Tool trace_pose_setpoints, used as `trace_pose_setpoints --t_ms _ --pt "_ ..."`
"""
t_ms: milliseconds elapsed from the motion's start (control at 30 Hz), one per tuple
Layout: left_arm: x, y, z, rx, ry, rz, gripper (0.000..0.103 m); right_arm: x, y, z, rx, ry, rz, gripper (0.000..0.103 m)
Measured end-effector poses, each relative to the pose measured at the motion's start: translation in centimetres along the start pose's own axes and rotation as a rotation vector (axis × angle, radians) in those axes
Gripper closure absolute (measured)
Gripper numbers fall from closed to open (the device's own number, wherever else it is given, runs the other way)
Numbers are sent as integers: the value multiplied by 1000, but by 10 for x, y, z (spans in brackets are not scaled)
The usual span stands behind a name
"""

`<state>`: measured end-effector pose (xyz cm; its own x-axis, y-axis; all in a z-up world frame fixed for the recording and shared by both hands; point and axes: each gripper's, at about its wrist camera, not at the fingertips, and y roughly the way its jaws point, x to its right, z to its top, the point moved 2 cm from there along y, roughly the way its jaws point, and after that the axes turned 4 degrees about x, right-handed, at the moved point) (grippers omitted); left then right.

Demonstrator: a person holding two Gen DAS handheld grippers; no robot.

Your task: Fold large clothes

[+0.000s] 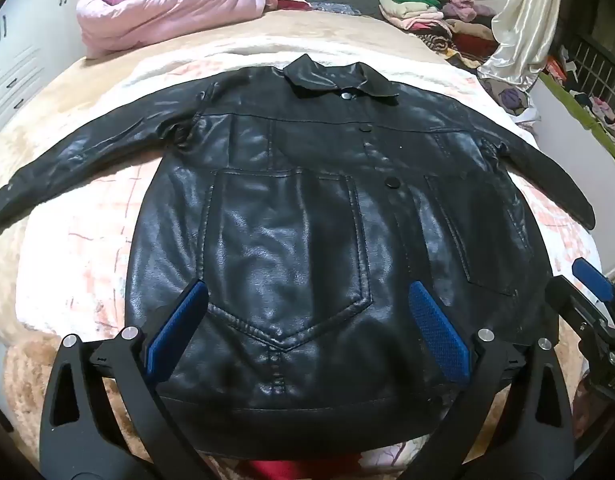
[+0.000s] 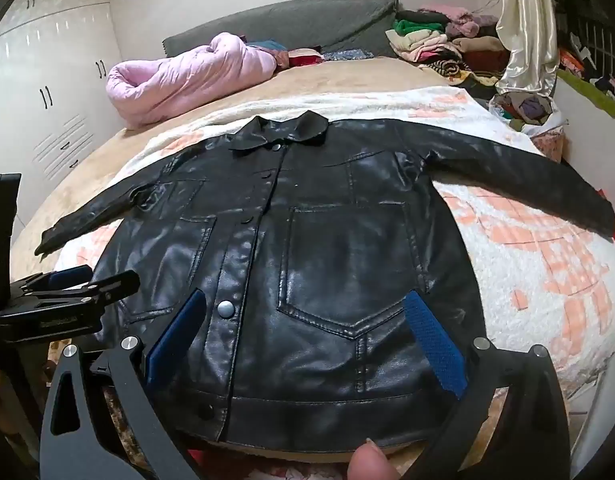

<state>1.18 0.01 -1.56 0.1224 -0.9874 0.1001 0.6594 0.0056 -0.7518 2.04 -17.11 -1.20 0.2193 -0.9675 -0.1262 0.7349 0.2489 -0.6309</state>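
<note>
A black leather-look jacket [image 1: 307, 216] lies front up and buttoned on the bed [image 1: 87, 240], ahead of and below both tools, sleeves spread to either side. The left tool [image 1: 303, 336] and right tool [image 2: 307, 340] hang over the hem, jaws wide and holding nothing. Folding seems not yet begun; the next move probably calls for gripping a sleeve [image 2: 519, 176] or side edge and carrying it inward. The glossy, stiff, creased hide rests on a fluffy white-and-pink blanket [image 2: 547, 264].

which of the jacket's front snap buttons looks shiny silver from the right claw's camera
The round silver snap low on the black leather jacket, just right of the right claw's left pad. The snaps higher up the placket and the one at the hem look dark.
</note>
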Motion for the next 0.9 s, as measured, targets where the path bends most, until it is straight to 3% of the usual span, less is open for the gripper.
trace_pose_setpoints --t_ms 900 --pt "1 -2 1 -8 3 -1 9 -4 -1 0 8 -14 7 4"
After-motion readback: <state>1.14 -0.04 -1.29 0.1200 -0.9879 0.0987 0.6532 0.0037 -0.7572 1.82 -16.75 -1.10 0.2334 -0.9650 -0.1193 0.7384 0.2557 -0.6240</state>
